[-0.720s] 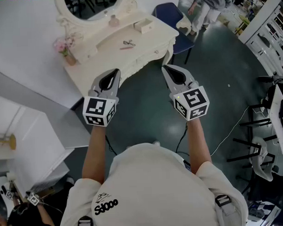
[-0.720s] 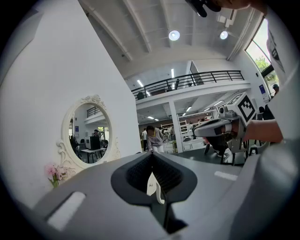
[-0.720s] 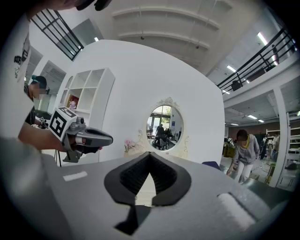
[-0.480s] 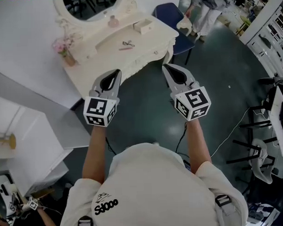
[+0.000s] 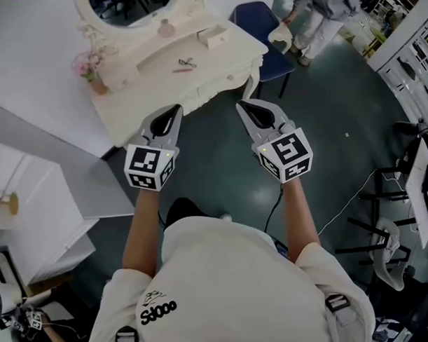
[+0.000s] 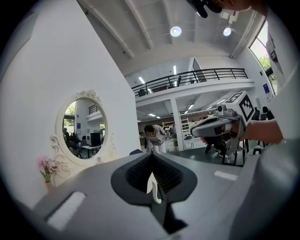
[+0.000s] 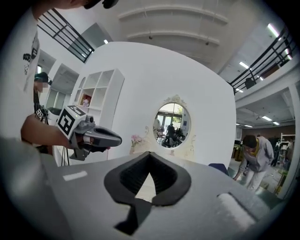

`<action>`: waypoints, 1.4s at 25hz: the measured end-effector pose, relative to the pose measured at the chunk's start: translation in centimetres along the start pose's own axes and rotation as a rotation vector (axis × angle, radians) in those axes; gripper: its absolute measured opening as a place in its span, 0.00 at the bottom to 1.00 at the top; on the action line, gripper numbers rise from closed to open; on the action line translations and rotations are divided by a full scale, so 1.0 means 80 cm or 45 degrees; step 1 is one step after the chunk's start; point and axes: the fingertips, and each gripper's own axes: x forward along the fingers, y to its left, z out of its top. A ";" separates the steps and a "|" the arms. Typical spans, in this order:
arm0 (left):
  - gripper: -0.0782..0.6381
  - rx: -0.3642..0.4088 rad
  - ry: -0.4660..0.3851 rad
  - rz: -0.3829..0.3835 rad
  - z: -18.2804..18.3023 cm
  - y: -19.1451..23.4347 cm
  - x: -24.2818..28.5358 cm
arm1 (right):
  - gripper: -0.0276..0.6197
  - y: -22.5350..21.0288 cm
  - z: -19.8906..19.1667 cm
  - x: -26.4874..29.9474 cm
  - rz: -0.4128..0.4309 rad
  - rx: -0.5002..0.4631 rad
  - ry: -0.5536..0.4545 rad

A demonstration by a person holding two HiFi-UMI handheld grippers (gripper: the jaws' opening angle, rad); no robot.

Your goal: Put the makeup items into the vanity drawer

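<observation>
Left tool (image 5: 174, 111) and right tool (image 5: 244, 106) clenched empty; only head view shows small items (image 5: 184, 63), perhaps makeup, on vanity (image 5: 144, 74).

We count two grippers, the left gripper (image 5: 174, 109) and the right gripper (image 5: 242, 105); one worktop (image 5: 148, 81) bearing one mirror (image 5: 124, 5), one flower pot (image 5: 91, 71), one bottle (image 5: 166, 27), one box (image 5: 213, 37), one dark makeup tool (image 5: 188, 62) and one pink stick (image 5: 182, 70); one blue chair (image 5: 254, 21).
</observation>
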 end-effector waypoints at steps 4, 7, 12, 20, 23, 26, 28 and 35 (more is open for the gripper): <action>0.13 0.018 0.029 -0.026 -0.003 -0.015 0.014 | 0.05 -0.015 -0.009 0.004 0.028 0.030 0.000; 0.13 0.043 0.022 -0.031 0.003 -0.009 0.026 | 0.05 -0.028 -0.006 0.014 0.025 0.049 -0.029; 0.13 0.061 0.017 -0.069 -0.001 0.011 0.058 | 0.05 -0.056 -0.015 0.043 0.000 0.101 -0.020; 0.13 0.039 -0.003 -0.104 -0.008 0.096 0.149 | 0.05 -0.129 -0.017 0.133 -0.061 0.091 0.028; 0.13 0.040 -0.004 -0.116 -0.005 0.135 0.177 | 0.05 -0.150 -0.007 0.174 -0.074 0.088 0.024; 0.13 0.034 -0.011 -0.126 -0.002 0.170 0.204 | 0.05 -0.172 -0.002 0.210 -0.092 0.090 0.023; 0.13 0.030 -0.012 -0.130 -0.001 0.193 0.218 | 0.05 -0.182 0.000 0.233 -0.098 0.091 0.030; 0.13 0.003 -0.016 -0.132 -0.001 0.259 0.260 | 0.05 -0.209 0.012 0.297 -0.093 0.062 0.057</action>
